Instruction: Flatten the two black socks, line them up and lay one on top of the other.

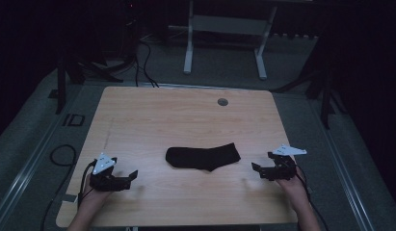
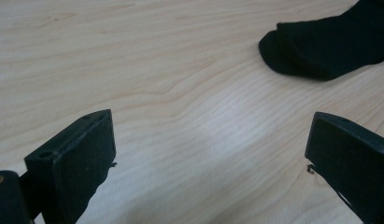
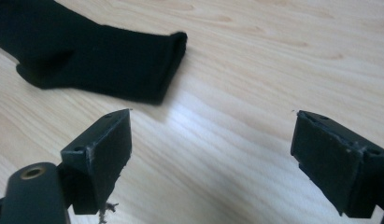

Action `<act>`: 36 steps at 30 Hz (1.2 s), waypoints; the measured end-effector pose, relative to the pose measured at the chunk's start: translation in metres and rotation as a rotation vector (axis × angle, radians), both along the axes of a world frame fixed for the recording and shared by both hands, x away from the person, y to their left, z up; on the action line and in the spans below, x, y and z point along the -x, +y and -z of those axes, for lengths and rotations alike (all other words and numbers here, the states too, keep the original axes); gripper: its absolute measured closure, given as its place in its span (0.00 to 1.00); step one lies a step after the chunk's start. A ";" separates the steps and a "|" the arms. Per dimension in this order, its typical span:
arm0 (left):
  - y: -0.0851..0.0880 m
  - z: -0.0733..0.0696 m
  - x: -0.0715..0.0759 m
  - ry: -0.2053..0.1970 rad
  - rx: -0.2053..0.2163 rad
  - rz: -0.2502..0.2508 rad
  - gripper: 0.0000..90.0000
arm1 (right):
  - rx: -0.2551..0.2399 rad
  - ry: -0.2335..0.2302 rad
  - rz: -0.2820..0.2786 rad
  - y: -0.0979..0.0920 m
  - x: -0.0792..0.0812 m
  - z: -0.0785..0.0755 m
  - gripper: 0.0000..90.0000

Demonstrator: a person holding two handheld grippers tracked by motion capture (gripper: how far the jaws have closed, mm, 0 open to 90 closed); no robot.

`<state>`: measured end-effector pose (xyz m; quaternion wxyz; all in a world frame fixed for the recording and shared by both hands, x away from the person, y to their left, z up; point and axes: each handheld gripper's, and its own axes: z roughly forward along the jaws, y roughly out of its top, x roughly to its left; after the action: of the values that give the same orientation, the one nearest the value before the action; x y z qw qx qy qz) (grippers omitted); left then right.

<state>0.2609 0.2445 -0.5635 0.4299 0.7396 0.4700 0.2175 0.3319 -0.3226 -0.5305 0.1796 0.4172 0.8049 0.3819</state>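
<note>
Black sock (image 1: 203,158) lies flat mid-table, toe end cut off in both gripper views. Left gripper (image 1: 133,175) and right gripper (image 1: 261,161) sit on either side of it, jaws spread, holding nothing. Room beyond the table (image 1: 152,110) is too dark to read.

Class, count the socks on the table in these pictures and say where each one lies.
1. A single black sock lies flat near the middle of the wooden table, between the left claw and the right claw; neither touches it.
</note>
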 end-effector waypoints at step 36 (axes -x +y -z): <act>0.049 0.004 0.049 -0.059 0.046 -0.258 0.02 | 0.003 -0.050 0.245 -0.059 0.049 0.028 0.14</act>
<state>0.2122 0.2932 -0.5678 0.4288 0.6561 0.5534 0.2818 0.2830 -0.3817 -0.5581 0.2455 0.5027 0.7438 0.3659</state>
